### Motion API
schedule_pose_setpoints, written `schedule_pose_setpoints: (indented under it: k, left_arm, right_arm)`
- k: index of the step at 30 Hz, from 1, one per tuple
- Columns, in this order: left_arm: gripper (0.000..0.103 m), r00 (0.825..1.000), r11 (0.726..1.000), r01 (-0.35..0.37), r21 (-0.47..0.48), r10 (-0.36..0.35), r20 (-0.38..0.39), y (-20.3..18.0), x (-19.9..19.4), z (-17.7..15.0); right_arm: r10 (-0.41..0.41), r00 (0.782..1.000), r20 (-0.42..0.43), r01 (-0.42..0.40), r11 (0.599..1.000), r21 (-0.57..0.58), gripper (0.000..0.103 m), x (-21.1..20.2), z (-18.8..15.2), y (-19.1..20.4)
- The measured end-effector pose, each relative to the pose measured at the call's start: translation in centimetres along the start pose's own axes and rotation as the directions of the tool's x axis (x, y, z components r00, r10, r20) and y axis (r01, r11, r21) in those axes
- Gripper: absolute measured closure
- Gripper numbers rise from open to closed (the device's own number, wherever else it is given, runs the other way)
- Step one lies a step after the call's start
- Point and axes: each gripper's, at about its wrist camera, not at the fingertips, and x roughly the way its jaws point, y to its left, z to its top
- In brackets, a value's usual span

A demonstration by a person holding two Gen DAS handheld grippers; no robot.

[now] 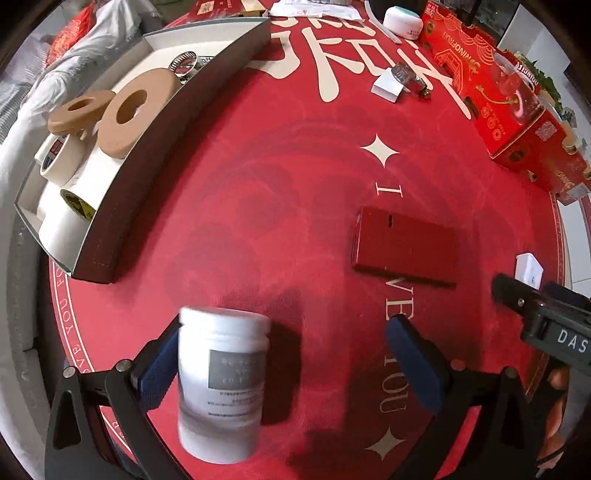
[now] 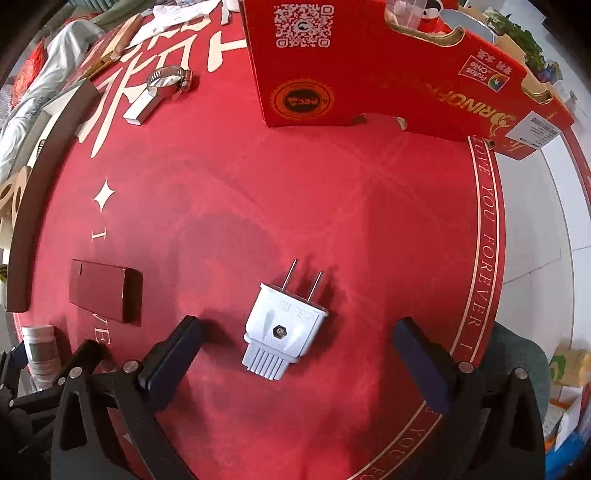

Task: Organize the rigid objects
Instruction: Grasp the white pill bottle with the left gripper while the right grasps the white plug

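Note:
A white bottle (image 1: 223, 380) with a grey label stands upright on the red tablecloth (image 1: 277, 184), against the left pad of my open left gripper (image 1: 284, 332); the right pad is well clear of it. The bottle looks blurred. My right gripper (image 2: 297, 325) is open too, its fingers either side of a white two-pin plug (image 2: 284, 328) that lies flat on the cloth. A flat red box (image 1: 404, 245) lies ahead of the left gripper. At the left, a grey tray (image 1: 107, 236) holds tape rolls (image 1: 129, 110) and a metal clamp.
A hose clamp (image 2: 166, 79) rests on a small white block (image 2: 142, 109) farther back. A large red carton (image 2: 369, 62) stands along the far right. A white jar (image 1: 402, 22) sits at the back. The table's edge (image 2: 491, 258) curves round on the right.

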Motion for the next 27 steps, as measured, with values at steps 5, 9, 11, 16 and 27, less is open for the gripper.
schedule_pose_setpoints:
  k: [5,9,11,16,27]
  left_arm:
    - [0.0,0.999,1.0,-0.007,-0.026,0.008,0.031,0.0,-0.4,-0.7]
    - [0.02,1.0,1.0,0.0,-0.013,0.0,-0.004,-0.1,-1.1,-1.2]
    - [0.057,1.0,1.0,0.008,0.018,-0.008,0.01,-0.3,-1.9,-0.9]
    - [0.103,0.996,0.996,0.085,0.013,-0.085,-0.037,0.3,-2.4,-1.5]
    - [0.103,0.963,0.977,0.215,-0.016,-0.209,0.168,4.1,-11.0,-0.7]
  right_arm:
    - [-0.004,1.0,-0.018,0.004,1.0,0.008,0.0,-0.1,-0.8,-0.6]
    - [-0.011,1.0,-0.014,0.011,1.0,0.018,0.023,-0.5,-1.1,0.5]
    - [-0.005,1.0,0.004,0.005,1.0,-0.013,0.058,-1.3,-1.3,1.2]
    - [0.054,0.999,0.0,-0.054,0.999,-0.004,0.072,-1.7,-2.2,0.6]
    - [0.205,0.973,0.107,-0.206,0.979,-0.003,0.072,-7.5,-3.2,-0.4]
